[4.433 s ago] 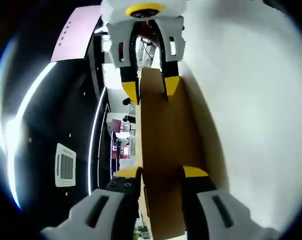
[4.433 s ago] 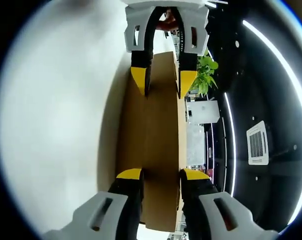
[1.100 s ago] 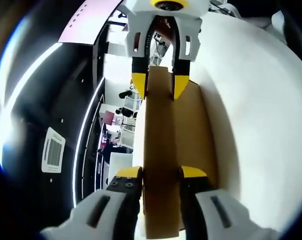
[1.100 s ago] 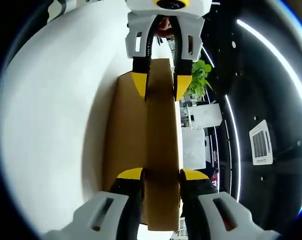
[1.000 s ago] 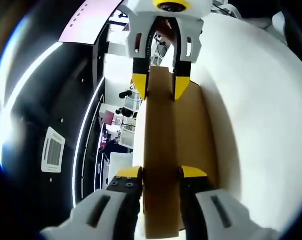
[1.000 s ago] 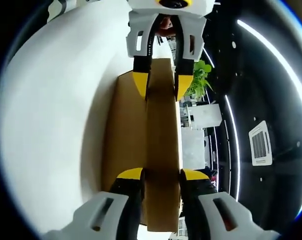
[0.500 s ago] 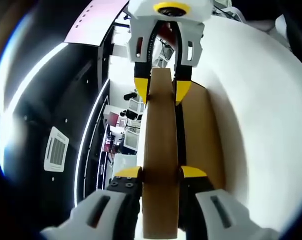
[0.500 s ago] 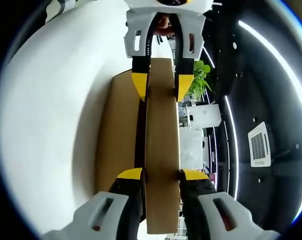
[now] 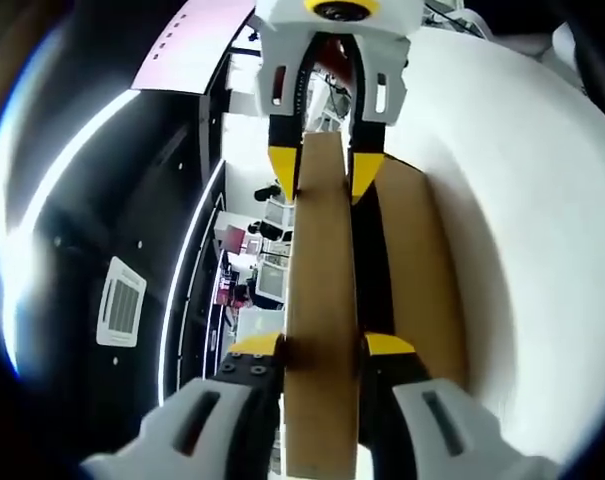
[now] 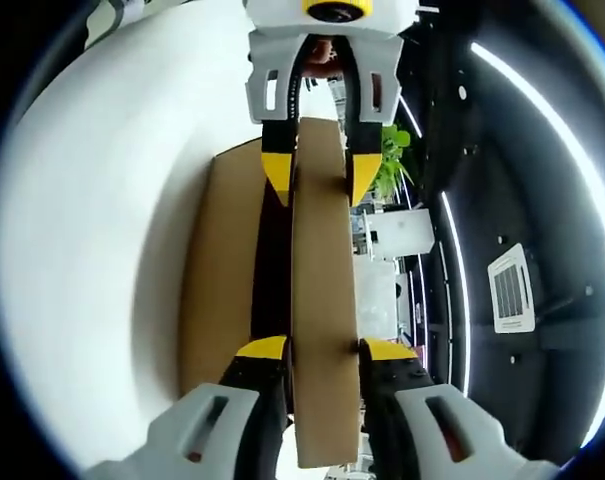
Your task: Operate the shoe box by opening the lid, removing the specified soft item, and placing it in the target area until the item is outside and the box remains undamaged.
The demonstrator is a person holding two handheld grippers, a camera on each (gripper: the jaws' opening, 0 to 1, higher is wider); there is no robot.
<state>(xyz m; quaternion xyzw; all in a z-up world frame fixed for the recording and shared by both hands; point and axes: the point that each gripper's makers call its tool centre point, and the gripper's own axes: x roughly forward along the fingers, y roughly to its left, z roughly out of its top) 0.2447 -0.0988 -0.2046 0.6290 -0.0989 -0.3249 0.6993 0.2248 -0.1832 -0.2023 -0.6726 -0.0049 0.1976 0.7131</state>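
Observation:
A brown cardboard shoe box lid (image 9: 322, 290) runs edge-on between my two grippers. My left gripper (image 9: 322, 346) is shut on its near end. At the far end my right gripper (image 9: 324, 172) grips it too. Beside the lid lies the box body (image 9: 414, 270), parted from it by a dark gap. In the right gripper view, my right gripper (image 10: 324, 349) holds the lid (image 10: 322, 260) and my left gripper (image 10: 320, 178) clamps the far end. The box body (image 10: 217, 270) rests on the white table (image 10: 92, 250). What is inside the box is hidden in shadow.
The white table (image 9: 527, 250) stretches wide around the box. Past the lid I see a dark ceiling with light strips, an air vent (image 10: 509, 288), a green plant (image 10: 390, 160) and distant room furniture (image 9: 252, 270).
The lid has come away from the box body. A dark gap between them has opened and widened over the last second. Both grippers keep their hold on the lid's ends.

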